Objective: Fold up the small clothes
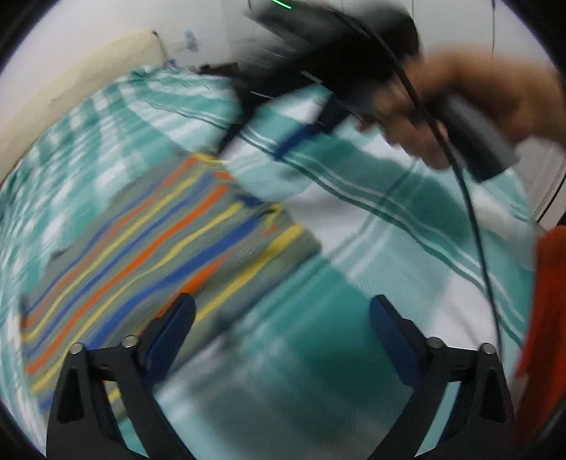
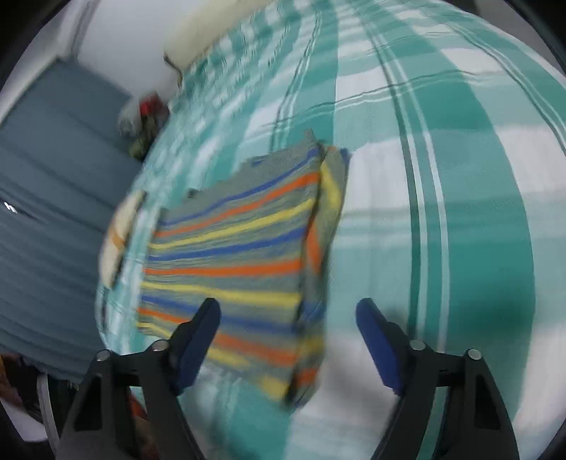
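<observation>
A folded striped garment (image 1: 148, 247), grey with orange, yellow and blue bands, lies on a teal and white checked bedsheet (image 1: 318, 318). My left gripper (image 1: 283, 311) hangs above the sheet just right of the garment, jaws wide apart with nothing between them. In the right wrist view the same striped garment (image 2: 240, 262) lies flat, its right edge folded over. My right gripper (image 2: 288, 315) hovers over its near right corner, jaws apart and empty. In the left wrist view the other gripper's black body (image 1: 318, 70) and a hand (image 1: 442, 116) on its handle cross the top. Both views are motion-blurred.
An orange-red cloth (image 1: 544, 318) lies at the right edge of the left wrist view. A cream pillow (image 2: 205, 32) sits at the head of the bed. Grey flooring (image 2: 53, 212) and a small heap of things (image 2: 141, 120) lie beside the bed's left edge.
</observation>
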The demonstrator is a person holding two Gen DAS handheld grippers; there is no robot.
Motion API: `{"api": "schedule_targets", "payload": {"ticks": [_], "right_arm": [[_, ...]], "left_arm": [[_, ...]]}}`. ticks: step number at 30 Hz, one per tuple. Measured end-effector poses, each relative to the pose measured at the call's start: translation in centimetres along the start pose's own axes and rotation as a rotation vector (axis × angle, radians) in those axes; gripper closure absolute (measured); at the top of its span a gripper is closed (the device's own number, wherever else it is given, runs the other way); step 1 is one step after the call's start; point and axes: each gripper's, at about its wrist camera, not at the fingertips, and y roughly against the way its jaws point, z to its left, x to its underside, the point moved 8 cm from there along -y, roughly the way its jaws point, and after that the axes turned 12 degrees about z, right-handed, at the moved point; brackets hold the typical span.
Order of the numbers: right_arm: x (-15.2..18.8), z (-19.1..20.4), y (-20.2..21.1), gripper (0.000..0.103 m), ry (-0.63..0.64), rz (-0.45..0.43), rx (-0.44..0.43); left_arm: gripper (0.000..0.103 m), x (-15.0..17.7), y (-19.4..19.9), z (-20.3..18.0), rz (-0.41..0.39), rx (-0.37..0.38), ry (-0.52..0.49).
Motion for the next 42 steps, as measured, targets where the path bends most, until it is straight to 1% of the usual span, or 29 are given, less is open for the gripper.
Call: {"api": "schedule_targets", "payload": {"ticks": [1,2,4,5,6,7,8,9,10,12,14,17,19,20,23,26,28,29,30,31,32,33,34,35,36,37,38,40,42], "right_arm": [[-1.4,-0.4,-0.7,0.025,0.004,0.017,-0.002],[-2.4,-0.7,-1.1,0.025,0.003,0.025,-0.009],[-4.9,-1.5,-2.5,0.025,-0.007,0.031,-0.023],[-5.7,-1.7,-3.1,0.026,-0.008,0.035,-0.035],[-6.6,-2.0,-3.9,0.031,-0.014,0.037,-0.039],[-7.5,-2.3,-4.7,0.035,-0.026,0.033,-0.049],[-8.0,-2.4,-5.1,0.052,-0.037,0.027,-0.063],[-8.6,-2.3,-5.8,0.070,-0.053,0.016,-0.094],[-9.0,-2.1,-6.1,0.093,-0.065,0.002,-0.093],[-9.6,-0.8,-5.6,0.093,-0.041,-0.037,-0.071],[-9.9,1.9,-4.4,0.093,0.009,-0.075,-0.073],[-10.5,7.6,-3.1,0.094,0.067,-0.108,-0.108],[-11.2,12.0,-3.7,0.094,0.110,-0.105,-0.125],[-11.5,14.0,-4.5,0.094,0.131,-0.095,-0.129],[-12.4,20.6,-8.5,0.094,0.214,-0.057,-0.111],[-12.4,24.7,-12.8,0.094,0.248,-0.009,-0.093],[-12.2,27.2,-16.6,0.094,0.284,0.031,-0.066],[-11.9,27.6,-17.9,0.092,0.282,0.045,-0.074],[-11.5,28.4,-19.5,0.085,0.274,0.062,-0.129],[-11.2,28.8,-20.4,0.083,0.267,0.075,-0.184],[-10.8,29.3,-21.1,0.074,0.255,0.082,-0.233],[-10.5,29.3,-21.0,0.069,0.246,0.062,-0.248],[-10.3,29.5,-20.5,0.069,0.241,0.035,-0.270],[-9.8,29.2,-18.9,0.069,0.236,-0.007,-0.295],[-9.5,28.6,-17.5,0.068,0.235,-0.036,-0.280],[-8.7,27.8,-15.9,0.068,0.246,-0.065,-0.231],[-7.8,27.1,-14.7,0.068,0.268,-0.079,-0.176],[-4.4,25.5,-11.7,0.068,0.361,-0.108,-0.033],[-0.5,24.3,-9.9,0.068,0.429,-0.120,0.037]], "left_arm": [[0.014,-0.7,-1.6,0.1,0.026,-0.006,0.012],[0.014,-1.5,-3.6,0.4,0.054,-0.018,0.038],[0.011,-2.2,-4.6,0.8,0.034,-0.009,0.065],[0.014,-2.6,-4.6,1.1,0.007,-0.001,0.078],[0.038,-2.7,-4.3,1.4,-0.022,-0.002,0.092],[0.082,-2.8,-4.1,1.7,-0.040,-0.003,0.109],[0.092,-2.8,-4.0,2.0,-0.034,0.016,0.124],[0.094,-2.7,-3.6,2.5,-0.040,0.059,0.158],[0.095,-2.3,-2.8,3.3,-0.065,0.086,0.195],[0.095,-1.2,-0.1,5.5,-0.121,0.135,0.292],[0.096,1.1,3.3,8.8,-0.190,0.187,0.423],[0.096,5.1,7.1,13.3,-0.264,0.232,0.605],[0.096,8.3,8.5,16.3,-0.294,0.250,0.730],[0.096,10.3,9.0,18.0,-0.304,0.247,0.800],[0.096,14.2,8.7,20.5,-0.304,0.234,0.922],[0.096,17.7,8.0,21.9,-0.285,0.193,1.010],[0.093,19.2,7.4,22.6,-0.265,0.161,1.049],[0.089,20.5,6.8,23.2,-0.234,0.118,1.088],[0.071,21.6,6.3,23.5,-0.209,0.097,1.113],[0.065,22.7,6.0,23.7,-0.190,0.112,1.130],[0.065,23.0,5.9,23.8,-0.189,0.144,1.129],[0.065,23.2,6.4,23.8,-0.185,0.157,1.121],[0.056,23.3,7.2,23.7,-0.176,0.131,1.097],[0.047,23.4,8.2,23.5,-0.171,0.088,1.066],[0.033,23.5,9.5,23.2,-0.184,0.051,1.033],[0.030,23.3,10.7,22.9,-0.210,0.022,1.000],[0.030,22.7,11.8,22.3,-0.236,0.008,0.958],[0.031,20.6,12.4,21.2,-0.256,0.013,0.859],[0.032,18.4,11.4,21.0,-0.249,0.006,0.780]]}}
